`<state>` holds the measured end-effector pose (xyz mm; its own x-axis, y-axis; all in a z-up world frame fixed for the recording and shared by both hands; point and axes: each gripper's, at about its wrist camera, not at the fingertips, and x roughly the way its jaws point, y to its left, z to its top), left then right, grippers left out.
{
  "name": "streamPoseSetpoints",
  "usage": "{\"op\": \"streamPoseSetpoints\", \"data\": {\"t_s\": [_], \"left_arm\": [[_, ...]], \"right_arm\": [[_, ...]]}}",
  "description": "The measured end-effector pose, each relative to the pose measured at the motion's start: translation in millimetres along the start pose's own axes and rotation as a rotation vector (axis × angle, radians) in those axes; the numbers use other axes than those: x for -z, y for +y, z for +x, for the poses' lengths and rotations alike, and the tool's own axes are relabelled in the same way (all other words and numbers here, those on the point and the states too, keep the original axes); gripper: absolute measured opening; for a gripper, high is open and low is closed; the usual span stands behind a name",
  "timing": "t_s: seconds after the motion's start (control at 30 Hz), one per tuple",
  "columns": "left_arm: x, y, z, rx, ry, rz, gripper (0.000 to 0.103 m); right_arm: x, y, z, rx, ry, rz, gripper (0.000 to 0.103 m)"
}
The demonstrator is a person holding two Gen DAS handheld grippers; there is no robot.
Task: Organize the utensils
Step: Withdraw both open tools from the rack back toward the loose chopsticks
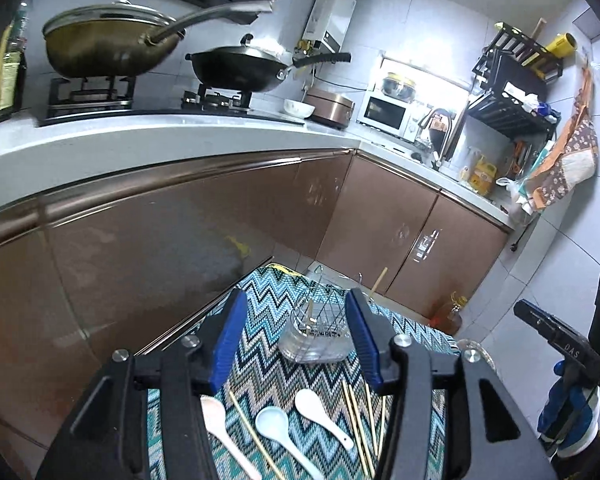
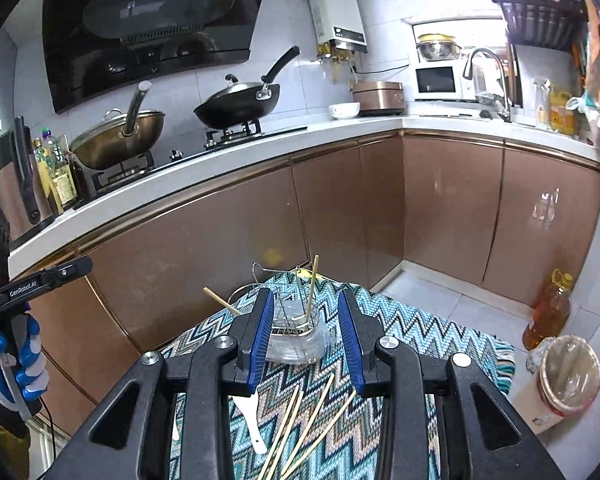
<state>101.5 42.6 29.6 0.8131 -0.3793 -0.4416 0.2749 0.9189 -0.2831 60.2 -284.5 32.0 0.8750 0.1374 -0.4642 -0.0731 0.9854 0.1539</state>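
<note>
between spoons (image 1: 274, 426), bare cloth (image 1: 260, 320)

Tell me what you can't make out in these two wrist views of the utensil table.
- Chopsticks: right wrist view, lower ends cut off by the bottom edge, so no sure count.
- Pink spoon: left wrist view, partly behind the left gripper frame.
- Wire holder contents: both views, small and blurred behind wire and clear plastic.
- White spoon: right wrist view, bowl hidden by the right gripper.
</note>
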Motion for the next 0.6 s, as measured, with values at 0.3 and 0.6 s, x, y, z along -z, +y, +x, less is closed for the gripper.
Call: {"op": "streamPoseSetpoints", "data": {"t_s": [0.3, 0.6], "left_arm": [[15, 14, -48, 0.017, -0.021, -0.007, 0.049], [26, 17, -54, 0.025, -0.009, -0.005, 0.049]], "right_arm": [[7, 12, -41, 0.017, -0.017, 0.016, 0.033], [15, 18, -63, 0.031, -0.029, 0.014, 0.033]]}}
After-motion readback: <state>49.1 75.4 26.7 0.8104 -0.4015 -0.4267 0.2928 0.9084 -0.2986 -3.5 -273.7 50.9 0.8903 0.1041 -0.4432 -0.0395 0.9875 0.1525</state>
